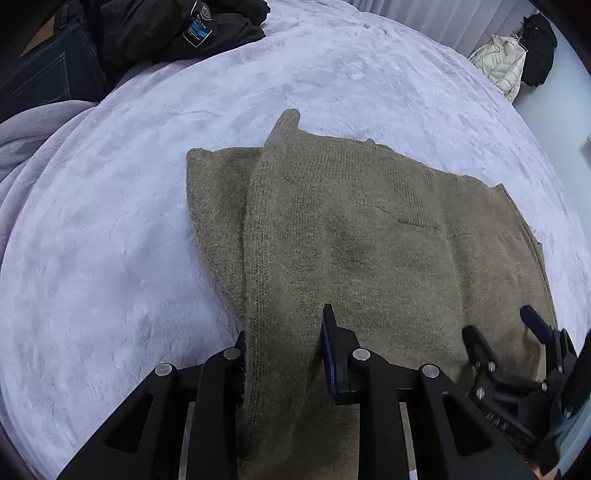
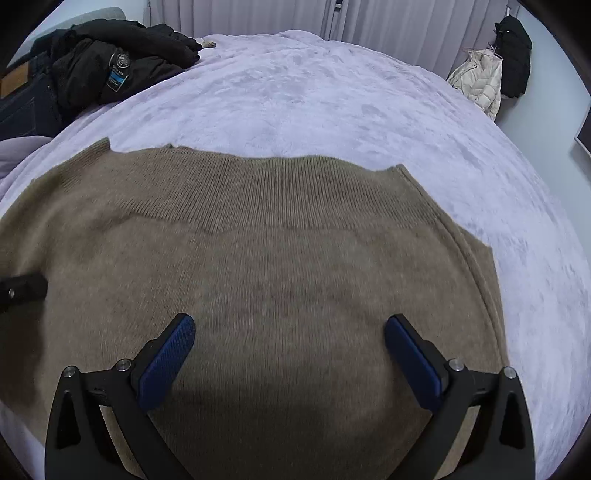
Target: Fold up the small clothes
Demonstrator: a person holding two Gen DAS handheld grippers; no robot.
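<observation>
A tan knitted sweater (image 1: 369, 236) lies flat on a pale lilac fleece blanket (image 1: 110, 240); it also fills the right wrist view (image 2: 277, 266), ribbed hem at the far side. My left gripper (image 1: 282, 350) is shut on a raised fold of the sweater's left edge, which runs up between its fingers. My right gripper (image 2: 290, 354) is open and empty, hovering over the sweater's middle; it also shows at the right edge of the left wrist view (image 1: 517, 339). Part of the left gripper (image 2: 22, 290) shows at the left edge of the right wrist view.
A black jacket (image 2: 122, 70) and dark jeans (image 1: 40, 74) lie piled at the bed's far left. A cream puffer coat (image 2: 480, 85) and a black garment (image 2: 513, 55) hang at the far right. Curtains (image 2: 277, 18) hang behind the bed.
</observation>
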